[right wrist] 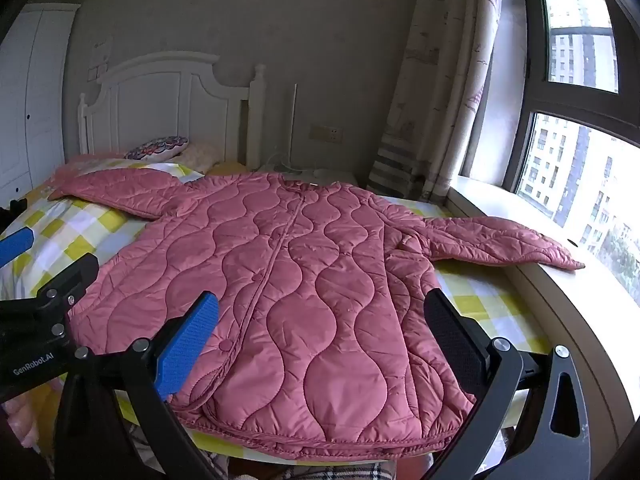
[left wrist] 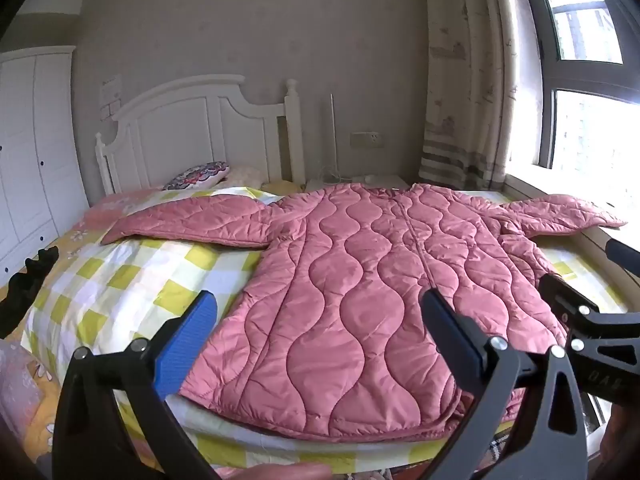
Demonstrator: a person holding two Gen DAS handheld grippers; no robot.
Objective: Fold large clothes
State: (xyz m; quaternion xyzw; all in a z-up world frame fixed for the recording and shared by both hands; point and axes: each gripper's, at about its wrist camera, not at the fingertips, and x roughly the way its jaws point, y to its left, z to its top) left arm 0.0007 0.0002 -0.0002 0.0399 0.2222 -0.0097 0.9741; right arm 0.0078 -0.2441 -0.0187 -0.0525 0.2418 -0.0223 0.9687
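Note:
A large pink quilted coat (left wrist: 360, 272) lies flat, front up, on the bed, both sleeves spread out sideways. It also shows in the right wrist view (right wrist: 304, 292). Its right sleeve (right wrist: 504, 242) reaches onto the window sill. Its left sleeve (left wrist: 192, 220) lies over the checked quilt. My left gripper (left wrist: 320, 336) is open and empty, hovering above the coat's hem. My right gripper (right wrist: 324, 340) is open and empty, also above the hem, to the right of the left one. The right gripper's body shows at the right edge of the left wrist view (left wrist: 592, 320).
The bed has a yellow-and-white checked quilt (left wrist: 132, 276) and a white headboard (left wrist: 200, 120). A patterned pillow (left wrist: 200, 174) lies by the headboard. A black item (left wrist: 28, 284) lies at the left. A window sill (right wrist: 560, 264), a curtain (right wrist: 432, 80) and a white wardrobe (left wrist: 32, 152) surround the bed.

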